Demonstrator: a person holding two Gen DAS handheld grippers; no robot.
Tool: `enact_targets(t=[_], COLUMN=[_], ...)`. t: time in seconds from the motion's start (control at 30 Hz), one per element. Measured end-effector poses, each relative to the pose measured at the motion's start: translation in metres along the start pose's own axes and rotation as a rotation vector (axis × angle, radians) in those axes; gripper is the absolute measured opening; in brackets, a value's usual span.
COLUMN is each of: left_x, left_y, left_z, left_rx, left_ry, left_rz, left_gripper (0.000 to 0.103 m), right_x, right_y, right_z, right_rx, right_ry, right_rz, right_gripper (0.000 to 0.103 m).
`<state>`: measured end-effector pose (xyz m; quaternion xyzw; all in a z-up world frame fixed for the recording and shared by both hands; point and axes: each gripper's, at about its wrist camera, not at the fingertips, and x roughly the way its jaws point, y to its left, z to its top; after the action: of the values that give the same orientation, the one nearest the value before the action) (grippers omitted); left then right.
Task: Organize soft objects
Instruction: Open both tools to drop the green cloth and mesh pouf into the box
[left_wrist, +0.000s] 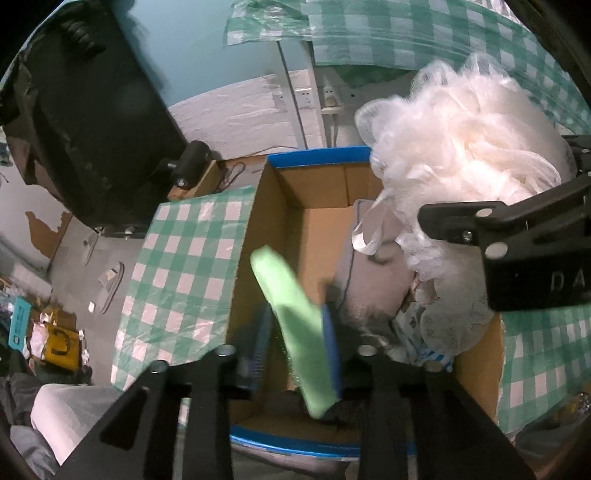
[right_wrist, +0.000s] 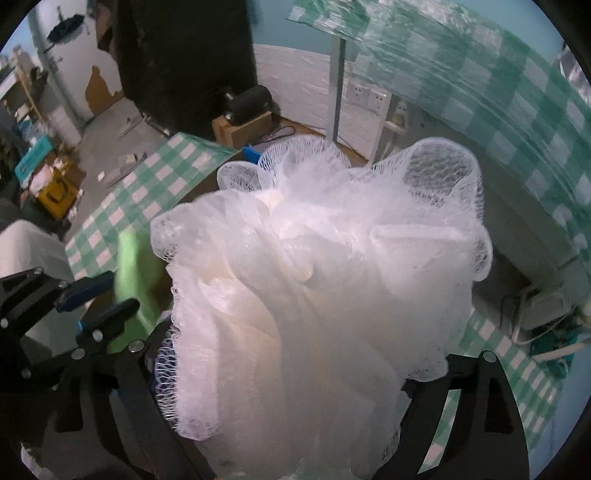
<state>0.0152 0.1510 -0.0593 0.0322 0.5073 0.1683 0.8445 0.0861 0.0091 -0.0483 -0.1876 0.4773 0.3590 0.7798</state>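
Left wrist view: my left claw (left_wrist: 295, 354), jaws narrow, has the green sponge (left_wrist: 291, 325) between them, leaning toward eleven o'clock over the cardboard box (left_wrist: 314, 229); whether the pads press it I cannot tell. My right claw (right_wrist: 295, 354) stands wide around the white mesh puff (right_wrist: 325, 277).

White loofah (right_wrist: 325, 280) — green-checked tablecloth (left_wrist: 184, 266)

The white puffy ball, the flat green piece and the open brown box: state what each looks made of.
White puffy ball: gathered plastic netting, semi-sheer; open mesh shows at its edges. Flat green piece: probably sponge or foam with a matte face, though blur leaves it open. Open brown box: cardboard, dull brown walls, rim edged with glossy blue tape.
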Motion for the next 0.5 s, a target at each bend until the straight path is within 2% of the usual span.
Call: enact_targets(t=[0.13, 0.27, 0.5], left_x=[-0.005, -0.01, -0.015], left_y=[0.003, 0.005, 0.007], left_z=[-0.001, -0.001, 0.0], left_rx=[-0.005, -0.003, 0.002], left_ry=[-0.01, -0.022, -0.039], left_rz=[0.01, 0.014, 0.018], left_gripper=[0.051, 0.051, 0.051], right_x=[-0.001, 0.004, 0.0], right_y=[-0.002, 0.002, 0.004], right_z=[-0.001, 0.005, 0.011], right_rx=[0.005, 0.028, 0.06], right_ry=[-0.001, 0.003, -0.037], right_rz=[-0.004, 0.017, 0.002], right_gripper=[0.088, 0.089, 0.089])
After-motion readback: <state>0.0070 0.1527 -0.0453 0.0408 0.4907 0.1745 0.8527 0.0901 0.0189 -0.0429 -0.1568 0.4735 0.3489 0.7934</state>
